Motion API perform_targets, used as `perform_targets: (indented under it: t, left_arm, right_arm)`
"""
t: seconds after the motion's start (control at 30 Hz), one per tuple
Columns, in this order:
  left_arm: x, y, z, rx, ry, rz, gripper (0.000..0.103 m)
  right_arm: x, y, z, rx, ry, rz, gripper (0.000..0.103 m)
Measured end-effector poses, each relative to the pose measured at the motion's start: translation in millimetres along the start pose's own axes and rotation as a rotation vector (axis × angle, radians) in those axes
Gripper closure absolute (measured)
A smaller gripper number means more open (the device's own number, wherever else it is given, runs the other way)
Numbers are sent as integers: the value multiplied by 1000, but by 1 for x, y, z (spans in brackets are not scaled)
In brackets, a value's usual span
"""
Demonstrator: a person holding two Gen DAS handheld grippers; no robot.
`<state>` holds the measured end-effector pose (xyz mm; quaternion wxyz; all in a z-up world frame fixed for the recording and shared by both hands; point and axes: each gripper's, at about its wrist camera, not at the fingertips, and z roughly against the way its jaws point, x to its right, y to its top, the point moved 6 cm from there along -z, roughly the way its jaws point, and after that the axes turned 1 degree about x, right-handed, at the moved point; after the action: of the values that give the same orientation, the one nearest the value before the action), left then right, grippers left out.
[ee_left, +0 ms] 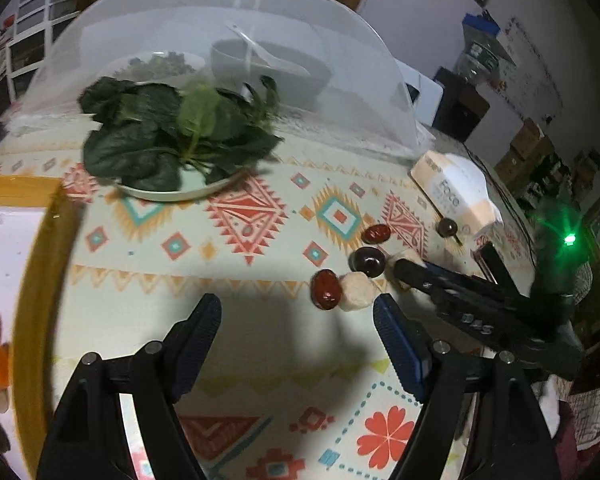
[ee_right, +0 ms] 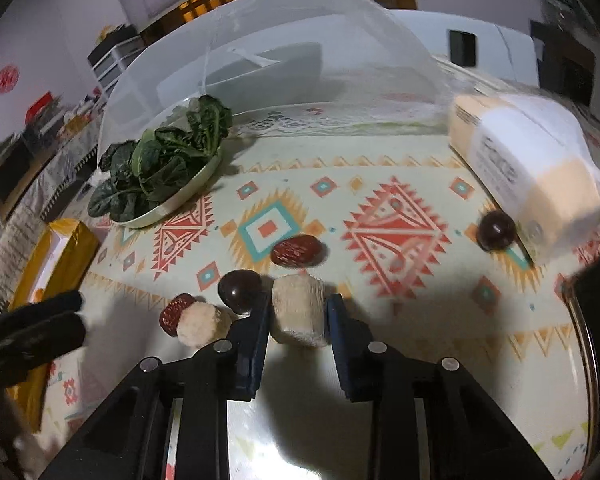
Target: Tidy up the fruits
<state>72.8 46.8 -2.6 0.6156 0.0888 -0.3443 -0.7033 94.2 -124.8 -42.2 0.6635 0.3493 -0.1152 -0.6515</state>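
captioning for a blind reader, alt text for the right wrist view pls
The right tool has its jaws closed around a pale fruit chunk on a patterned tablecloth. Nearby lie a second pale chunk, two red dates, and two dark round fruits; a plate of leafy greens sits behind.

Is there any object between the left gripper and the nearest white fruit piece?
Nothing visible: bare tablecloth lies between the open left gripper and the white piece. A red date touches that piece's left side.
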Motion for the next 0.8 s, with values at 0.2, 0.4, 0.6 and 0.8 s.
perform_targets:
  t: [0.2, 0.4, 0.6, 0.8]
  left_arm:
    - [29, 6, -26, 6, -13, -114, 25]
    - [49, 9, -54, 2, 38, -252, 25]
    - [41, -9, -56, -53, 127, -291, 54]
    - [24, -46, -8, -60, 122, -274, 54]
  right_arm:
    - [16, -5, 29, 47, 47, -70, 72]
    - [21, -4, 34, 65, 72, -94, 72]
    - [23, -7, 32, 50, 86, -110, 72]
    - [21, -11, 31, 42, 97, -110, 72]
